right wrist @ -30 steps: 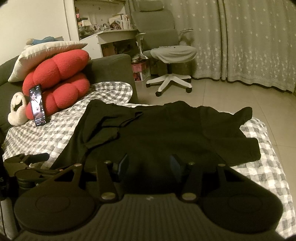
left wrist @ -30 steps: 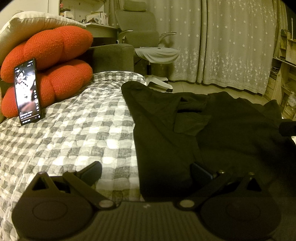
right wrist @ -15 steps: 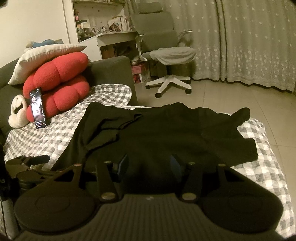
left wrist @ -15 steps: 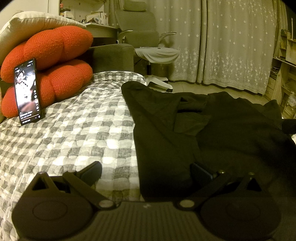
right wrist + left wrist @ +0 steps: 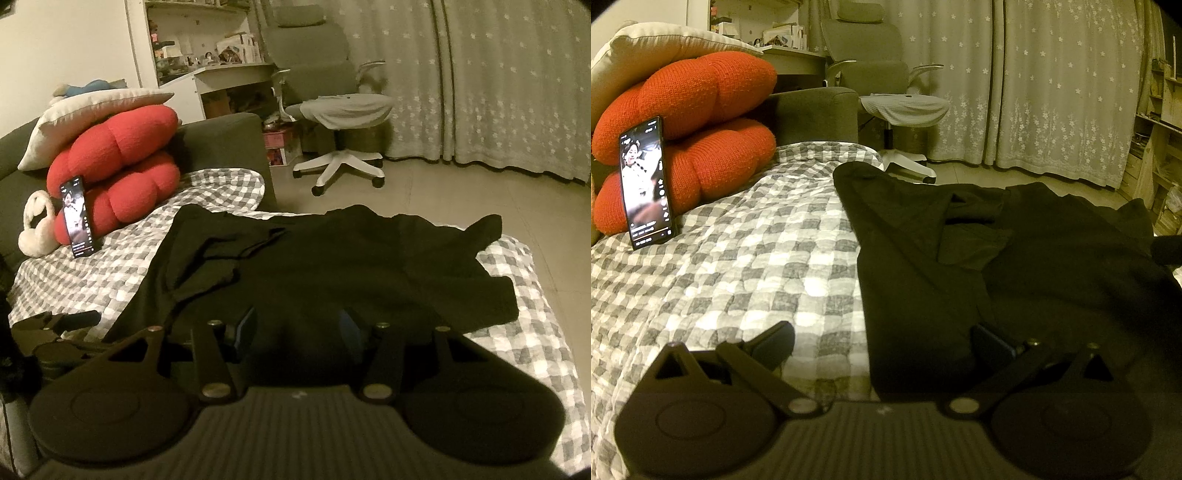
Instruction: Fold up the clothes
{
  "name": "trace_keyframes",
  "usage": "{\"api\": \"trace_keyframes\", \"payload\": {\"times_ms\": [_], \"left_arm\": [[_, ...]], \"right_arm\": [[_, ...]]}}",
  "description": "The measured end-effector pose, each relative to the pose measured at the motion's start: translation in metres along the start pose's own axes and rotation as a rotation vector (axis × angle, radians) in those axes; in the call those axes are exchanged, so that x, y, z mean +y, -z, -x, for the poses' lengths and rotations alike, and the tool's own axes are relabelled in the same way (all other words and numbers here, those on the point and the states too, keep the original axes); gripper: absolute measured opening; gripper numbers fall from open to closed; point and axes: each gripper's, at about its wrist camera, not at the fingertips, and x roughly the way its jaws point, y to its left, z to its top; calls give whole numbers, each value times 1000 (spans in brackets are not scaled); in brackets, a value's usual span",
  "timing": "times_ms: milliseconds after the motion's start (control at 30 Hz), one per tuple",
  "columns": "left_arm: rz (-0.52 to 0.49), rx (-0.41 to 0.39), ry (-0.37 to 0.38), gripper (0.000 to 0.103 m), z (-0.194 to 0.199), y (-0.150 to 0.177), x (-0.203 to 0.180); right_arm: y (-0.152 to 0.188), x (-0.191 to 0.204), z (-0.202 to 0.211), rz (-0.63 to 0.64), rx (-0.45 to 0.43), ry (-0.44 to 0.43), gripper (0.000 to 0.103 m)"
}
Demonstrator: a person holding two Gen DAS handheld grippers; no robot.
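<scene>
Two claws are mine, both low at the bottom edge of their views. My left claw [image 5: 882, 341] stands with its fingers wide apart, one over the checked blanket [image 5: 738, 266], the other over the edge of the black shirt [image 5: 1015, 266]; nothing is pinched. My right claw [image 5: 297, 325] has its fingers apart too, hovering above the shirt's near hem, though whether the pads touch cloth I cannot tell.

The shirt [image 5: 332, 269] lies spread across the middle of the blanket, one sleeve bunched at its left, another reaching right. At upper left sit red cushions [image 5: 122, 166] under a pale pillow [image 5: 85, 114], with a phone [image 5: 77, 218] propped against them, screen lit. An office chair [image 5: 340, 110] and curtains [image 5: 498, 81] stand behind.
</scene>
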Motion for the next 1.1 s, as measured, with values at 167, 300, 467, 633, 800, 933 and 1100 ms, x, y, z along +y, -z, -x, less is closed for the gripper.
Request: {"api": "trace_keyframes", "payload": {"times_ms": [167,300,467,633,800,933,1100], "left_arm": [[0,0,0,103,0,0,0],[0,0,0,103,0,0,0],[0,0,0,103,0,0,0],[1,-1,-1,103,0,0,0],[1,-1,-1,103,0,0,-1],[1,-1,-1,103,0,0,-1],[1,-1,-1,103,0,0,-1]], "right_arm": [[0,-1,-2,1,6,1,54],[0,-1,-2,0,8,1,54],[0,-2,1,-4,3,3,54],[0,-5,3,-11,-4,5,54],[-1,-5,4,-10,-6,2,55],[-1,-7,5,-15,-10,3,55],[-1,-8,5,-17,-9,6,55]]}}
